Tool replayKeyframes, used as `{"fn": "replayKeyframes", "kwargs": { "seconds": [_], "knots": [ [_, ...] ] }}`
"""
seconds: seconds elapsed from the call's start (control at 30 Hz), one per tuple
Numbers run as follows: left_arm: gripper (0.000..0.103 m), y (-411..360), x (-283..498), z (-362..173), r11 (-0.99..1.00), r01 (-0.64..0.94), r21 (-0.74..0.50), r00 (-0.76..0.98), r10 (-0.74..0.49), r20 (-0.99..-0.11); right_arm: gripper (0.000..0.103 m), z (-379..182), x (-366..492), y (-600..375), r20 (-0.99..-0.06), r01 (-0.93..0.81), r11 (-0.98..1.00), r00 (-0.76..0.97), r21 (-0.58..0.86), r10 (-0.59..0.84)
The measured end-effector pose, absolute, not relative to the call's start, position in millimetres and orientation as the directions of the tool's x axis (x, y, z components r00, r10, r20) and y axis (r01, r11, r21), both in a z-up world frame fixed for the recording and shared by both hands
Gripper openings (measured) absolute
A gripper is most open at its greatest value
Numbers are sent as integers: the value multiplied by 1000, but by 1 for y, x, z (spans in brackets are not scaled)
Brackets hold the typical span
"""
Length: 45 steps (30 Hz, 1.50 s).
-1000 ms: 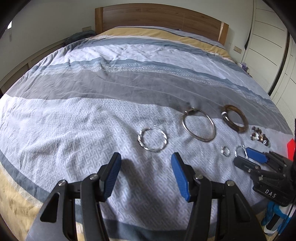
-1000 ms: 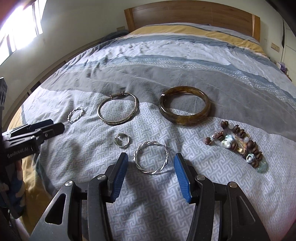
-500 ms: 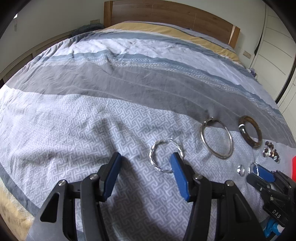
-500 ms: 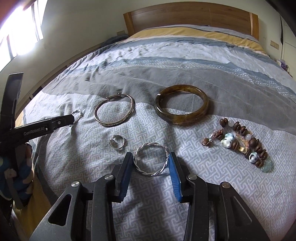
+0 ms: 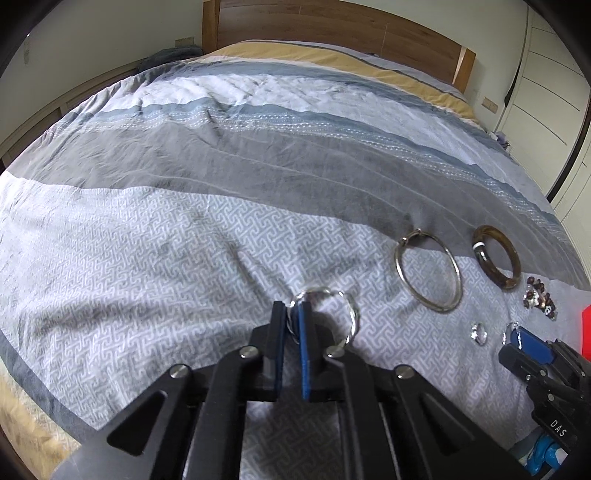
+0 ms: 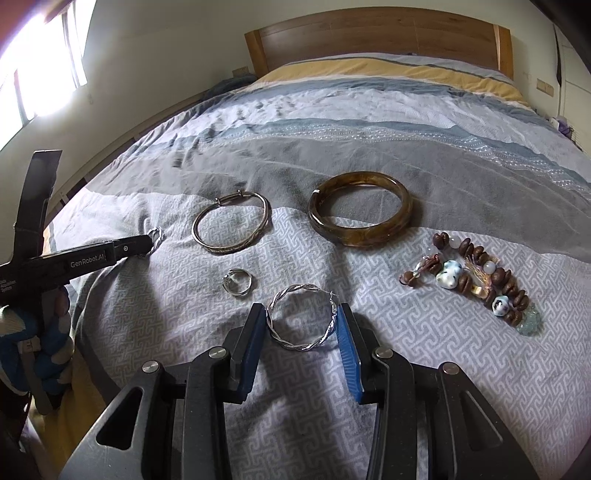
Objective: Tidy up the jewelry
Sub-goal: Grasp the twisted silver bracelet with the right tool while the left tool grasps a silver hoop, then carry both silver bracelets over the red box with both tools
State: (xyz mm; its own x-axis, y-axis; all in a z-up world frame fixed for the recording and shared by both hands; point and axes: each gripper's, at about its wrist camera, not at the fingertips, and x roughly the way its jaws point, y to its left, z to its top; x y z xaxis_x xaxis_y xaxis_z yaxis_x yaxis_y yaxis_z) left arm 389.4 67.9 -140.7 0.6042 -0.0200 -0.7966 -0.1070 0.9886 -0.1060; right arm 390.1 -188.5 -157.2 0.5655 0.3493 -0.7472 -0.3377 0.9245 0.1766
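Pinching: left gripper (image 5: pixel 292 317) on twisted hoop (image 5: pixel 351 314) | right gripper (image 6: pixel 301 325) pressing second hoop (image 6: pixel 303 317)

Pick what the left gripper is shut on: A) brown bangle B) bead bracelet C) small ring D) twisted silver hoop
D: in the left wrist view the left gripper has just closed and its blue pads pinch the rim of a twisted silver hoop; the brown bangle, small ring and bead bracelet lie apart on the bedspread.

The twisted hoop (image 6: pixel 301 319) and thin bangle (image 6: pixel 231 229) look like shiny metal. The brown bangle (image 6: pixel 360 218) beside the thin bangle is glossy and marbled. The bedspread (image 6: pixel 406 387) is matt woven cloth; the headboard (image 6: pixel 376 33) is smooth wood.
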Motion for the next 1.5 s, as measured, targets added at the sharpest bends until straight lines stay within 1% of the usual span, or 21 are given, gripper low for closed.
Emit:
{"fn": "replayKeyframes", "kwargs": {
  "seconds": [0.3,0.53,0.67,0.8,1.03,1.3,1.5],
  "knots": [
    [5,56,362,-118,990,-69,-123,624,-53,-779,39,-138,362,-193,-738,-338,926,580,166,344],
    [5,39,340,-86,990,-20,-139,649,-92,-755,39,-107,326,-206,-715,-317,932,611,175,341],
    [5,16,327,-71,989,32,-143,656,-129,-744,39,-88,303,-221,-704,-297,941,633,163,322],
    [5,-21,316,-62,982,100,-161,650,-187,-736,39,-71,282,-246,-698,-267,953,656,144,289],
    [5,-117,297,-52,943,261,-205,609,-326,-723,39,-55,247,-318,-699,-164,981,690,99,186],
    [5,-234,273,-56,871,431,-233,526,-453,-720,39,-66,210,-426,-726,9,997,686,73,47],
    [5,-308,254,-69,821,526,-220,462,-493,-737,39,-86,190,-483,-772,75,996,636,50,-9]
  ]
}}
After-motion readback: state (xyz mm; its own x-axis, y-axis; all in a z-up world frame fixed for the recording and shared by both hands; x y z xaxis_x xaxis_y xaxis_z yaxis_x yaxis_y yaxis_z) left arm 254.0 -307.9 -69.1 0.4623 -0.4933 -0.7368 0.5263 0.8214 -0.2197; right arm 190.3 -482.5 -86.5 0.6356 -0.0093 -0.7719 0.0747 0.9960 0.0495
